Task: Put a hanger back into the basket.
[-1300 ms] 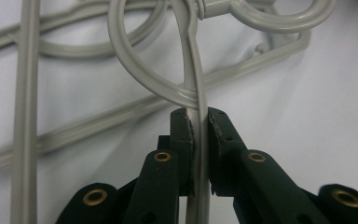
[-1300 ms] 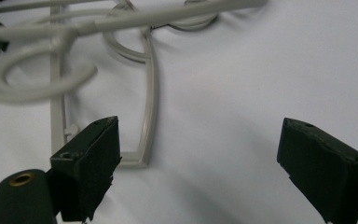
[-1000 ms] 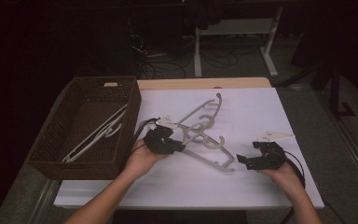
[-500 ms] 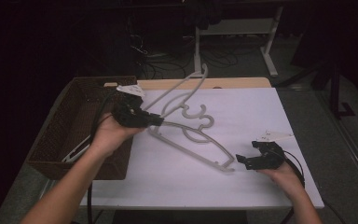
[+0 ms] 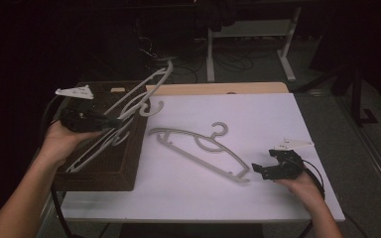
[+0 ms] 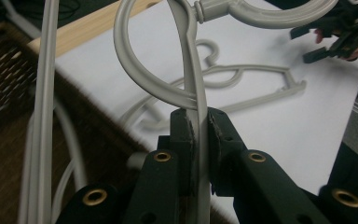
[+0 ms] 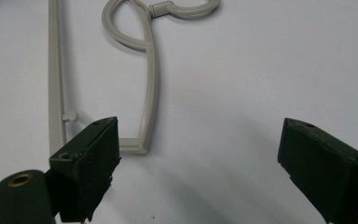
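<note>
The left gripper is clamped on a grey hanger, which is held tilted above the brown wicker basket (another hanger is seen lying inside it). The right gripper is rested on the white table with its jaws spread wide, just beside the end of a second grey hanger laid flat there.
</note>
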`<state>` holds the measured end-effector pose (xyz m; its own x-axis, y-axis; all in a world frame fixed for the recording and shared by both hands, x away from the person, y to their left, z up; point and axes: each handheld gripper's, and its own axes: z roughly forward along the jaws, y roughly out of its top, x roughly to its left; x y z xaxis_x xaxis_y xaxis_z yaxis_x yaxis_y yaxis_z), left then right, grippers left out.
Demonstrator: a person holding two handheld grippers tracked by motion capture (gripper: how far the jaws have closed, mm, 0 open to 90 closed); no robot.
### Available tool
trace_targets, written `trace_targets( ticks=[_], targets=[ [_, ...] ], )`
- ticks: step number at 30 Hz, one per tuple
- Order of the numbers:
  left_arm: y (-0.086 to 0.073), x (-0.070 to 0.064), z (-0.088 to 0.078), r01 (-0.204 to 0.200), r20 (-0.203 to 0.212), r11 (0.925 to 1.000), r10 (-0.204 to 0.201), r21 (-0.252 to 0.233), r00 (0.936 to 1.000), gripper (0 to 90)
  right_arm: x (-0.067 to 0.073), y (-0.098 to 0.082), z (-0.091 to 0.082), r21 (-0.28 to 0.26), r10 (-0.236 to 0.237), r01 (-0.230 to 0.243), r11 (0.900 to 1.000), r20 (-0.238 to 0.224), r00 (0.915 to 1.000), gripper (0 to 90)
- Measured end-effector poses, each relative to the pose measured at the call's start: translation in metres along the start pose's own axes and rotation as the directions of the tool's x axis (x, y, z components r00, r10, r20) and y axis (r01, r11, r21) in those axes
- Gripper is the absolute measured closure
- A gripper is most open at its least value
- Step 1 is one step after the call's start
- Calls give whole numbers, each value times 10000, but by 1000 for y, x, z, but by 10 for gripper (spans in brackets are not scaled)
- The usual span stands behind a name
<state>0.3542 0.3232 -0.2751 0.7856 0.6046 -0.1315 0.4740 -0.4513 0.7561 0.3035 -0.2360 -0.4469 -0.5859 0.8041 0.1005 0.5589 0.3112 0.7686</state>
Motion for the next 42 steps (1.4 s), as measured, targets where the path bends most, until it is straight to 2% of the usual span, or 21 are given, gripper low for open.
trace_targets(
  ticks=[2, 3, 5, 6, 7, 8, 15, 21, 23, 29, 30, 31, 32, 33, 36, 37, 38, 41, 42],
  targets=[
    [-6, 4, -3, 29, -40, 10000, -29, 35, 10000, 821, 0, 0, 1, 19, -21, 21, 10000, 6, 10000, 123],
    [-17, 12, -10, 218, -127, 9997, -218, 68, 9997, 820, 0, 0, 1, 37, -32, 32, 10000, 7, 10000, 123],
    [-28, 18, -15, 394, -166, 9992, -393, 71, 9991, 820, 0, 0, 1, 49, -39, 39, 10000, 13, 10000, 123],
    [-28, 18, -15, 394, -166, 9992, -393, 71, 9991, 820, 1, 0, 1, 49, -20, 20, 10000, 16, 10000, 123],
    [-38, 23, -20, 538, -230, 9985, -535, 92, 9983, 820, 0, 0, 1, 59, -28, 27, 10000, 18, 10000, 123],
    [-38, 23, -20, 538, -230, 9985, -535, 92, 9983, 820, 0, 0, 1, 59, -28, 27, 10000, 18, 10000, 123],
    [-71, 42, -32, 985, -330, 9951, -982, 64, 9946, 820, 0, 0, 2, 108, -35, 34, 9999, 46, 10000, 124],
    [-80, 56, -30, 1325, -295, 9910, -1319, 187, 9908, 819, 0, 0, 3, 104, -29, 28, 9999, 69, 10000, 124],
    [-85, 63, -24, 1446, -218, 9887, -1438, 408, 9894, 819, 0, 0, 2, 112, -12, 11, 9999, 83, 10000, 123],
    [-93, 71, -17, 1612, -181, 9841, -1603, 752, 9869, 818, -1, 0, 2, 101, 45, -46, 9999, 83, 10000, 124],
    [-95, 72, -15, 1647, -220, 9829, -1635, 818, 9863, 813, 0, 0, 2, 101, 16, -16, 9999, 71, 10000, 123],
    [-97, 74, -14, 1697, -541, 9808, -1651, 964, 9848, 809, 0, 0, 2, 95, 5, -6, 10000, 68, 10000, 124],
    [-97, 74, -14, 1697, -541, 9808, -1651, 964, 9848, 782, 0, 0, 2, 95, 5, -6, 10000, 68, 10000, 124],
    [-96, 73, -15, 1382, -933, 9869, -1304, 827, 9871, 693, -1, 0, 2, 70, 29, -29, 10000, 74, 10000, 124],
    [-96, 74, -16, 1397, -1172, 9868, -1297, 816, 9846, 587, -1, 0, 1, 34, 14, -14, 10000, 76, 10000, 124],
    [-96, 74, -16, 1397, -1172, 9868, -1297, 816, 9846, 557, -1, 0, 1, 34, 14, -14, 10000, 76, 10000, 124],
    [-96, 75, -18, 1430, -1213, 9878, -1348, 618, 9834, 525, 0, 0, 1, 38, 11, -11, 10000, 67, 10000, 124],
    [-95, 75, -20, 1453, -1122, 9875, -1379, 609, 9841, 491, -1, 0, 1, 44, 12, -13, 10000, 70, 10000, 124],
    [-92, 74, -23, 1412, -1132, 9893, -1362, 372, 9842, 452, -1, 0, 1, 34, 20, -20, 10000, 74, 10000, 124]
  ],
)
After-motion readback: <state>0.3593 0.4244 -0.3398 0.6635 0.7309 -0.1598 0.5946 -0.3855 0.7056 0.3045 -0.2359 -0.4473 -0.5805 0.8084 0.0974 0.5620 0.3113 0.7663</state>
